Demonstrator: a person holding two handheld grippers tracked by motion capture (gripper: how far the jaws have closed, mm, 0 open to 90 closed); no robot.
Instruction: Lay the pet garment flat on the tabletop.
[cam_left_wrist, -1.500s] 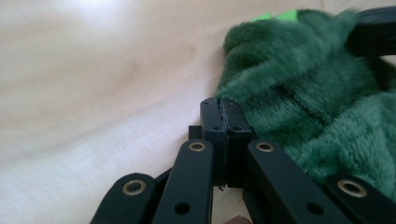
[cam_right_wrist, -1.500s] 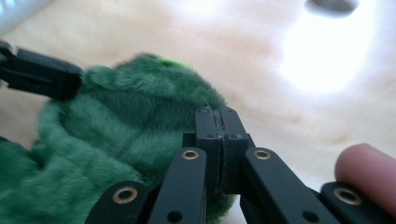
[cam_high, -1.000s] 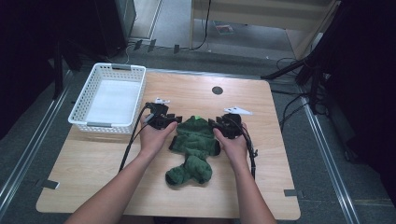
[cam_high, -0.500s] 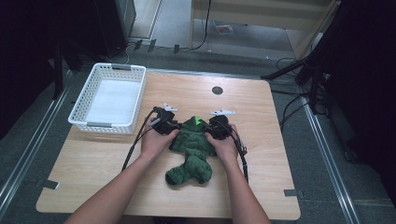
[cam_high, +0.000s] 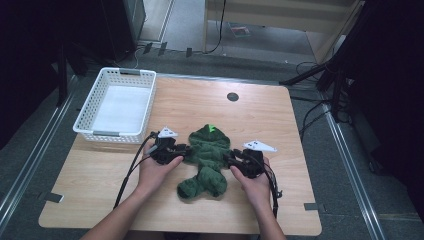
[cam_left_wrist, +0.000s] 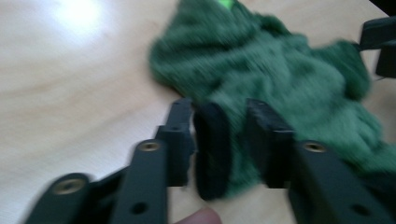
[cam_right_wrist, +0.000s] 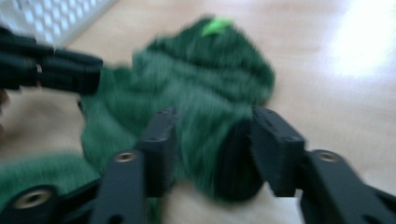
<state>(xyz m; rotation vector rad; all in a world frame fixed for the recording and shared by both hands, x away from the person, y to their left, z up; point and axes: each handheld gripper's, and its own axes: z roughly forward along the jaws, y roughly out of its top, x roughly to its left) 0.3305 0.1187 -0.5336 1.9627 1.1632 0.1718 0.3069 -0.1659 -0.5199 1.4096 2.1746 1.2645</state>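
A dark green fleece garment (cam_high: 206, 159) (a small hooded piece with a bright green tag at its top) lies crumpled near the middle of a light wooden table (cam_high: 280, 115), flanked by two hand-held grippers. From above, the left gripper (cam_high: 181, 150) meets the garment's left edge and the right gripper (cam_high: 231, 161) its right edge, each held by a bare hand with forearms entering from the bottom. In the left gripper view, the jaws stand apart with a fold of the green fabric (cam_left_wrist: 280, 79) between them. The right gripper view, blurred, shows its jaws likewise apart around the cloth's near edge (cam_right_wrist: 201, 93). A white plastic basket (cam_high: 85, 120) sits at the table's far left corner, well apart from the garment.
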